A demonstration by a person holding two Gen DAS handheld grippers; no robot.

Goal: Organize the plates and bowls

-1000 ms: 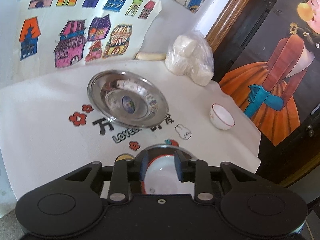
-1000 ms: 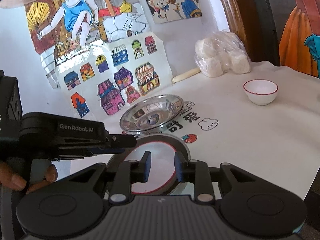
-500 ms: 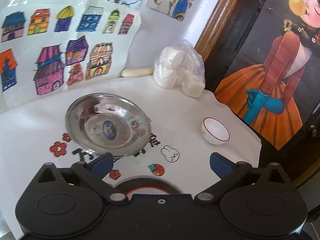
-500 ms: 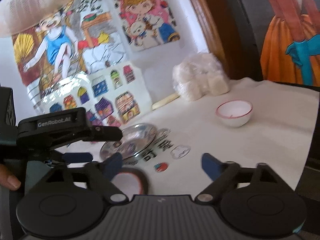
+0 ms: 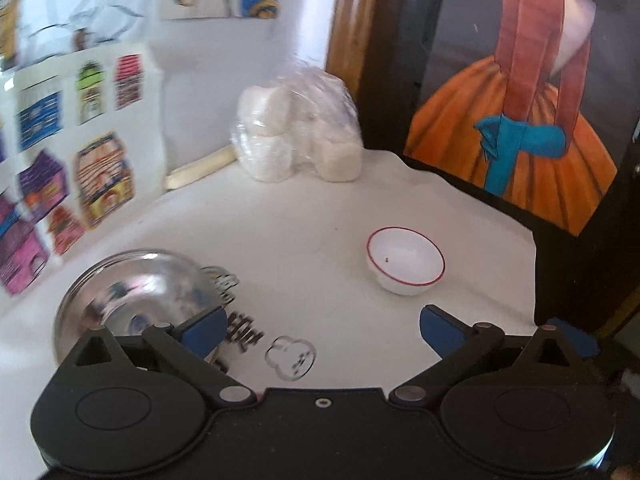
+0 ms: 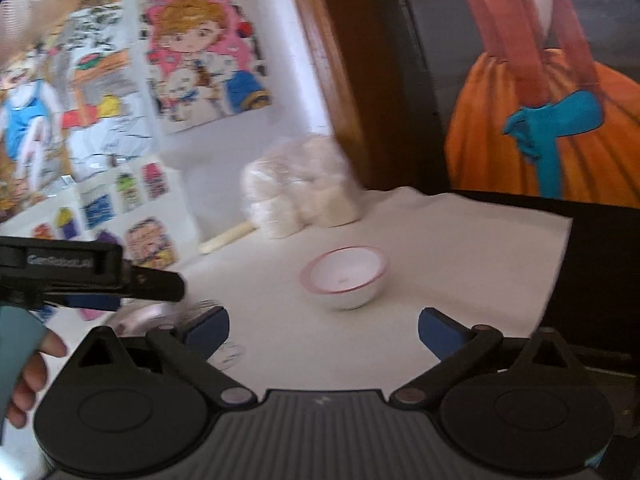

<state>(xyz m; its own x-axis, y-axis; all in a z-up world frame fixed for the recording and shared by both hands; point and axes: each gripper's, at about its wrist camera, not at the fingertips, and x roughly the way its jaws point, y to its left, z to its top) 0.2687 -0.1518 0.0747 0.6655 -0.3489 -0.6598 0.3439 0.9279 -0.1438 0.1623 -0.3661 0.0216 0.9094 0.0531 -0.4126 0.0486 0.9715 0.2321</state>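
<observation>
A small white bowl with a red rim (image 5: 406,260) stands alone on the white cloth, right of centre. My left gripper (image 5: 322,330) is open and empty, and the bowl lies just beyond its right finger. In the right wrist view the same bowl (image 6: 346,276) sits ahead of my right gripper (image 6: 323,330), whose jaws are opening with nothing between them. A shiny steel plate (image 5: 132,308) lies at the lower left, partly behind the left finger. The left gripper (image 6: 168,284) shows at the left edge of the right wrist view, with the person's hand (image 6: 32,364) below it.
A clear bag of white rolls (image 5: 300,136) and a pale stick (image 5: 200,168) lie against the back wall. Paper drawings cover the wall on the left. The cloth's right edge (image 5: 532,264) drops off beside a dark door with a painted figure.
Both grippers opened wide and let go of the red-rimmed dish in front of them. Both views swung right, so that dish left the picture and the small bowl came closer.
</observation>
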